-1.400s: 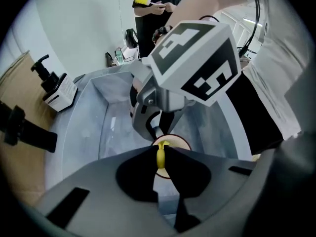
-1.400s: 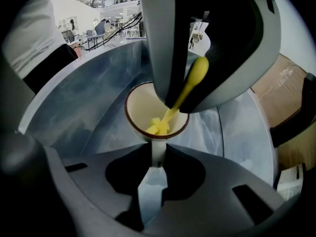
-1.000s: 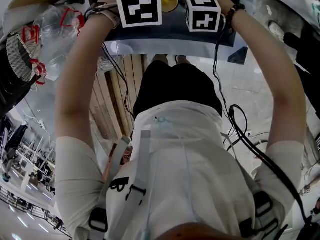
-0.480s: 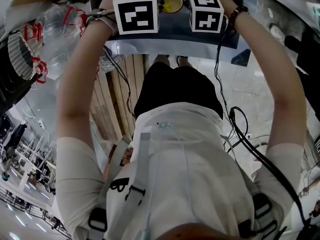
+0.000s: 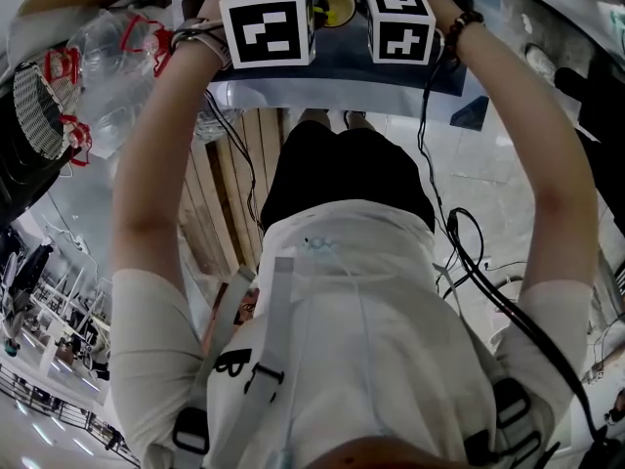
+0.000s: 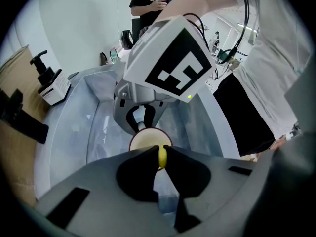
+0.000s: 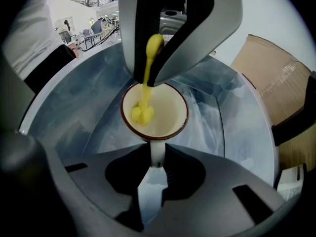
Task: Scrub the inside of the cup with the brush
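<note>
Blue-grey plastic basin (image 7: 232, 127) lies below. My right tongs (image 7: 157, 160) clamp the handle (image 7: 156, 149) of the cream, brown-rimmed ceramic cup (image 7: 170, 110); my left tongs (image 6: 159, 151) pinch the slim yellow brush (image 7: 142, 113), its head inside toward nine o'clock. Hard scrubbing could twist the cup on that thin handle.

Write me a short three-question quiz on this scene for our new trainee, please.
1. True or false: the head of the yellow brush sits inside the cup.
2. What do the jaws of the right gripper clamp? A) the cup's handle B) the brush C) nothing
3. Fill in: the left gripper is shut on the brush's ____.
Key: 1 true; 2 A; 3 handle.
</note>
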Demonstrator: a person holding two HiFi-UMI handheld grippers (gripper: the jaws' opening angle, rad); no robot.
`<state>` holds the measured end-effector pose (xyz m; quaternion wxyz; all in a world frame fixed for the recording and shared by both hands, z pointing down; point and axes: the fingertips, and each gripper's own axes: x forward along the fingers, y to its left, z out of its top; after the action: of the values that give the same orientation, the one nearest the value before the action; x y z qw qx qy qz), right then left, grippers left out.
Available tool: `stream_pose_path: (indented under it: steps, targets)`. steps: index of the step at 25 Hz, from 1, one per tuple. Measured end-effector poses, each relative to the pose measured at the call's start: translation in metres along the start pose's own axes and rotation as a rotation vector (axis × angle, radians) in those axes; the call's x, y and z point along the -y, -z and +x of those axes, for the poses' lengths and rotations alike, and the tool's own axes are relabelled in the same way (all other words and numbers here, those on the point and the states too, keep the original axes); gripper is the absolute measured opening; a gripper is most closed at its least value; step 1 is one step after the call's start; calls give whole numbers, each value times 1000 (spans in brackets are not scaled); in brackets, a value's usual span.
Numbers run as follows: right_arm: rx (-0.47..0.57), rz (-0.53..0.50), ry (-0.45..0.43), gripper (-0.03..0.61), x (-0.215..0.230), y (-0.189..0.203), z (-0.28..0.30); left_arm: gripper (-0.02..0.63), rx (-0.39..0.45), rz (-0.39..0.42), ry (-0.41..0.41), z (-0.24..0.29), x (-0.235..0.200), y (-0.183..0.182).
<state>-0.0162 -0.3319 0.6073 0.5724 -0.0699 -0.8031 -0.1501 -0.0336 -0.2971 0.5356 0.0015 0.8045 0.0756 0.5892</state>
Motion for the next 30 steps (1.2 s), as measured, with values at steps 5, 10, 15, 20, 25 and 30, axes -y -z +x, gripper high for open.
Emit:
stream_pose_path:
  steps: [5, 10, 15, 20, 25, 30]
  targets:
    - [1, -1, 2, 74, -1, -1, 0, 35, 66, -18, 0, 3, -5, -18]
    - [3, 7, 4, 74, -2, -1, 1, 36, 91, -23, -37, 4, -19, -27]
    - [4, 15, 5, 74, -2, -1, 1, 35, 32, -32, -95, 3, -31, -16]
    - [1, 17, 6, 72, 0, 0, 1, 35, 17, -59, -131, -5, -37, -8]
    - [-11, 16, 4, 74, 1, -1, 1, 35, -13, -73, -109, -8, -25, 7]
    - [-23, 25, 8, 74, 1, -1, 0, 37, 52, -116, -72, -6, -8, 10]
